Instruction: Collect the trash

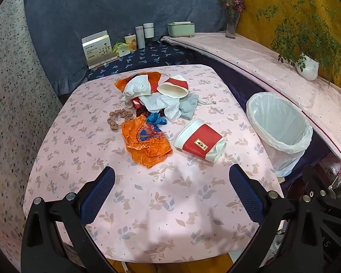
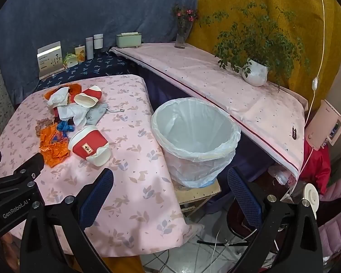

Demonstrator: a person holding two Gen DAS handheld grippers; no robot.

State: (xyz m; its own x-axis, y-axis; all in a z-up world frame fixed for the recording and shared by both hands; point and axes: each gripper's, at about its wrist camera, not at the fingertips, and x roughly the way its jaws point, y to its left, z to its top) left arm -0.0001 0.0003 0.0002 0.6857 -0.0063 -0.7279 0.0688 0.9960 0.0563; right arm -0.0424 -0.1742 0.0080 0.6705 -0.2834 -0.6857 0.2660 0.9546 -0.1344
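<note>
Trash [image 1: 152, 113] all lies on the table [image 1: 170, 204] left of the lined bin [image 2: 193, 132], which looks empty: nothing collected yet. Nearest the bin lies a red-and-white cup [image 1: 200, 144], beyond it an orange wrapper [image 1: 145, 145]. My left gripper [image 1: 171, 195] and right gripper [image 2: 170, 195] are spread, holding nothing.

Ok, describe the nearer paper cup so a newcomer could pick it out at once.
Start at the pink leaf-print table left of the lined white bin. At the near edge of the trash pile, beside the crumpled orange wrapper, lies the nearer paper cup. Unlike the far cup, whose open mouth faces the camera, it lies side-on, showing a small label on its red band.
</note>
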